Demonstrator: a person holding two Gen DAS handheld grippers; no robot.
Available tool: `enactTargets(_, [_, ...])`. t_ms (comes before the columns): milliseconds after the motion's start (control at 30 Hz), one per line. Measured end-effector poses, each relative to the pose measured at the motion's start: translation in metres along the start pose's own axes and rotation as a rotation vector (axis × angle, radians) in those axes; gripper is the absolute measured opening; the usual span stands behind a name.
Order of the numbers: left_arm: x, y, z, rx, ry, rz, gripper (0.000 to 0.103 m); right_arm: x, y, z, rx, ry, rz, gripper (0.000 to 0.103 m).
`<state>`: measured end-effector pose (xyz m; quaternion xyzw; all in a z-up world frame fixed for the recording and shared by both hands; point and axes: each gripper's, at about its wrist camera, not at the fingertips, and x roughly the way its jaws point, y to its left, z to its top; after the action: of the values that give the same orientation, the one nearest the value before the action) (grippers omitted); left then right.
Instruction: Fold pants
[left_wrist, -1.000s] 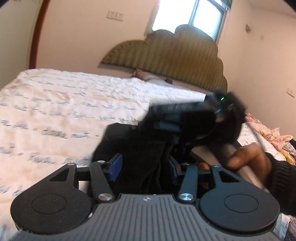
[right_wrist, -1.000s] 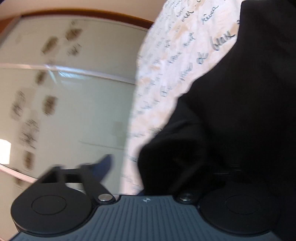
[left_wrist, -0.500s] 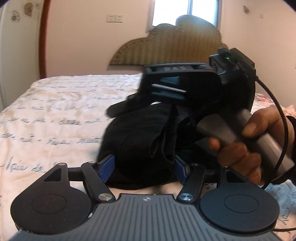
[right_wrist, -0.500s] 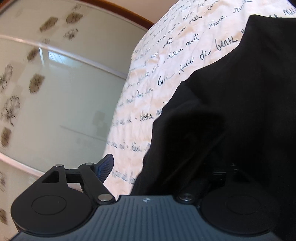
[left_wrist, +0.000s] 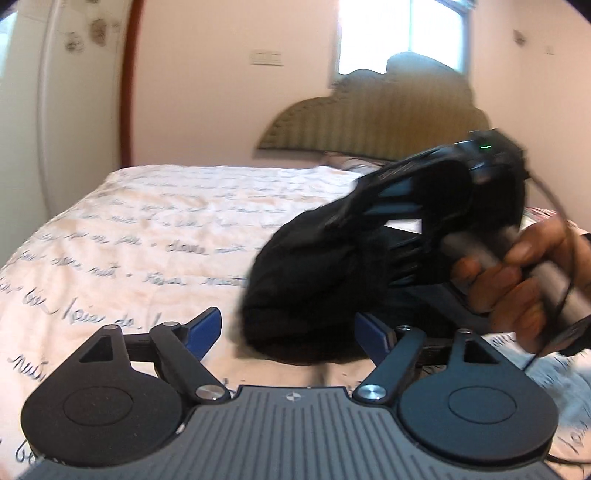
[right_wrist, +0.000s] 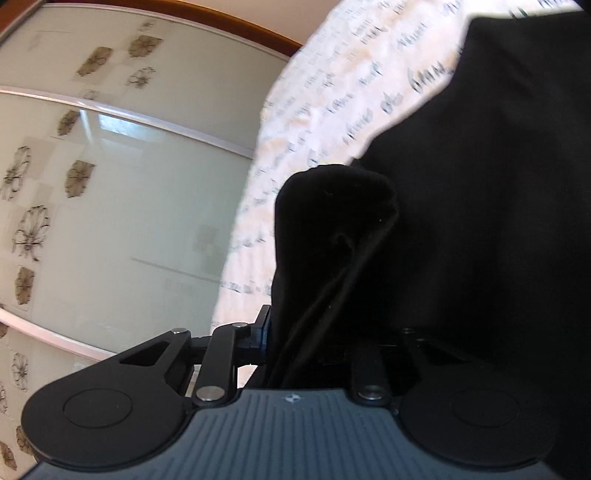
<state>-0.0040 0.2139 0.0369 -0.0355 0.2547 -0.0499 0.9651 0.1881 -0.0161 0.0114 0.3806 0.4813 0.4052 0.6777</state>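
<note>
Black pants (left_wrist: 314, 273) lie bunched on the bed, just ahead of my left gripper (left_wrist: 290, 325). Its jaws are opening, and the blue pads (left_wrist: 207, 328) stand wide apart on either side of the bundle's near edge without pressing it. A hand (left_wrist: 517, 273) holds the other gripper, whose black housing (left_wrist: 436, 184) reaches into the bundle from the right. In the right wrist view, my right gripper (right_wrist: 317, 328) is closing on an upright fold of the pants (right_wrist: 332, 229). Its left pad (right_wrist: 264, 328) touches the cloth. The fabric hides its right finger.
The bed has a white sheet printed with script (left_wrist: 147, 240), which stretches left and far from the pants. A padded headboard (left_wrist: 369, 125) and a window stand behind. A frosted sliding door with flower prints (right_wrist: 110, 184) lies past the bed's edge.
The left jaws spread wider and came off the pants. The right jaws, wide half a second ago, closed onto a raised fold. In the left wrist view the bundle shifted right.
</note>
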Motion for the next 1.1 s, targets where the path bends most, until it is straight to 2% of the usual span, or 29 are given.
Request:
enactTargets(100, [0.013,-0.001,0.01,-0.089,0.038,0.049,0.081,-0.011,0.002,0.013,0.047,-0.006,0.062,0.022])
enactTargets(167, [0.019,-0.003,0.016,-0.162,0.054,0.011,0.081,-0.023,0.005,0.022,0.056,-0.022,0.091,0.022])
enactTargets(233, [0.024,-0.014,0.021,-0.156,0.053,-0.029,0.082,-0.037,0.009,0.029,0.039,-0.038,0.102,0.022])
enactTargets(300, [0.033,-0.029,0.024,-0.115,0.056,-0.027,0.082,-0.053,0.011,0.036,0.038,-0.052,0.113,0.022])
enactTargets(433, [0.053,-0.047,0.023,-0.119,0.127,0.019,0.077,-0.091,0.017,0.045,-0.003,-0.073,0.134,0.022])
enactTargets(533, [0.059,-0.057,0.014,-0.143,0.166,0.062,0.068,-0.123,0.017,0.049,-0.031,-0.088,0.118,0.022])
enactTargets(567, [0.058,-0.06,0.013,-0.149,0.163,0.065,0.065,-0.131,0.014,0.049,-0.034,-0.095,0.11,0.022])
enactTargets(633, [0.056,-0.065,0.012,-0.139,0.161,0.059,0.051,-0.149,0.007,0.05,-0.033,-0.101,0.09,0.022])
enactTargets(700, [0.056,-0.074,0.012,-0.117,0.166,0.046,0.023,-0.163,-0.002,0.05,-0.016,-0.113,0.066,0.022])
enactTargets(767, [0.059,-0.084,0.013,-0.089,0.172,0.043,0.014,-0.172,-0.016,0.05,0.013,-0.115,0.049,0.022])
enactTargets(867, [0.057,-0.092,0.017,-0.072,0.182,0.077,0.012,-0.179,-0.04,0.049,0.069,-0.119,0.027,0.022])
enactTargets(967, [0.049,-0.102,0.025,-0.041,0.163,0.081,0.013,-0.186,-0.043,0.048,0.075,-0.131,0.055,0.022])
enactTargets(1100, [0.048,-0.124,0.024,0.081,0.128,0.118,0.015,-0.204,-0.041,0.05,0.039,-0.15,0.094,0.022])
